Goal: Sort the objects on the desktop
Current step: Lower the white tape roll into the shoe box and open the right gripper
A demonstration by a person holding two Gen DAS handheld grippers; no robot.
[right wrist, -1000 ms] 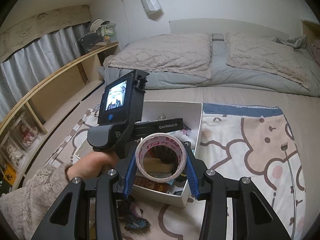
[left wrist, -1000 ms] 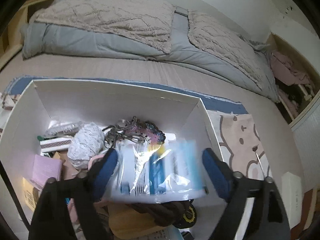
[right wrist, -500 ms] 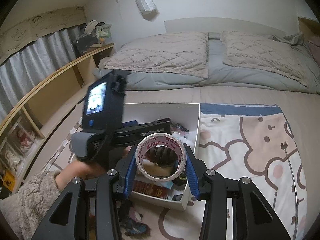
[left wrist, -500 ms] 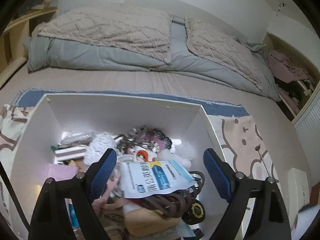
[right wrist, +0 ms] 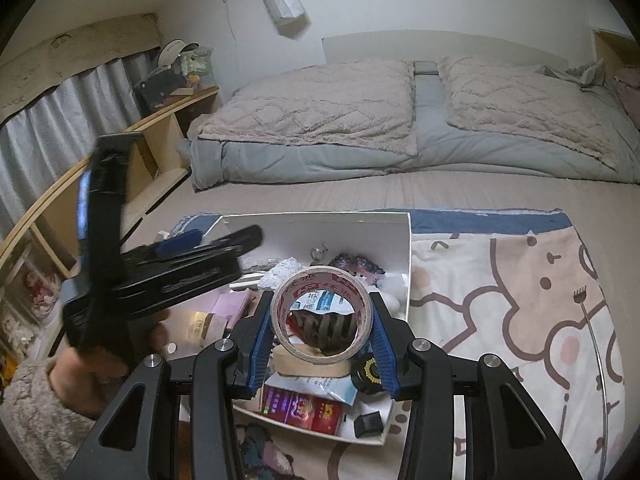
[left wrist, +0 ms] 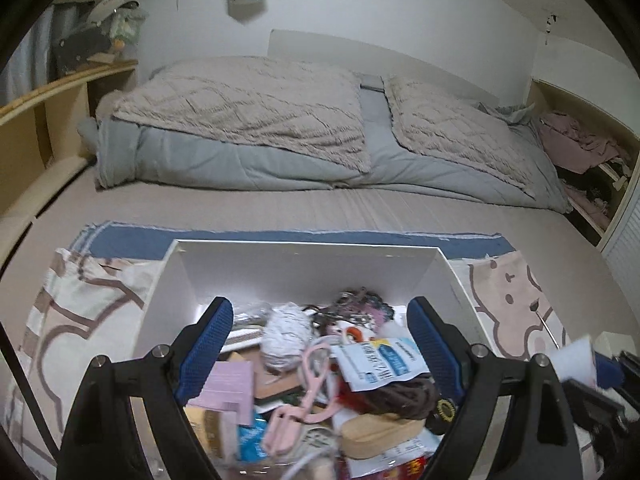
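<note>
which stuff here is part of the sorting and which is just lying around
Part of the job: tape roll in right gripper, white box, packet, yarn ball, left gripper.
Lying about: bed covers, blanket, shelf.

Left gripper (left wrist: 318, 354) tilted downward, jaws wide apart, nothing between them. Right gripper (right wrist: 322, 334) tilted downward — blue pads (right wrist: 262, 334) clamped on a tape roll (right wrist: 322, 314).

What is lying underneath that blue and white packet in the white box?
The packet rests on a dark brown braided bundle, with a tan wooden piece lower down in the white box. A pink clip lies beside it. Anything deeper in the pile is covered.
</note>
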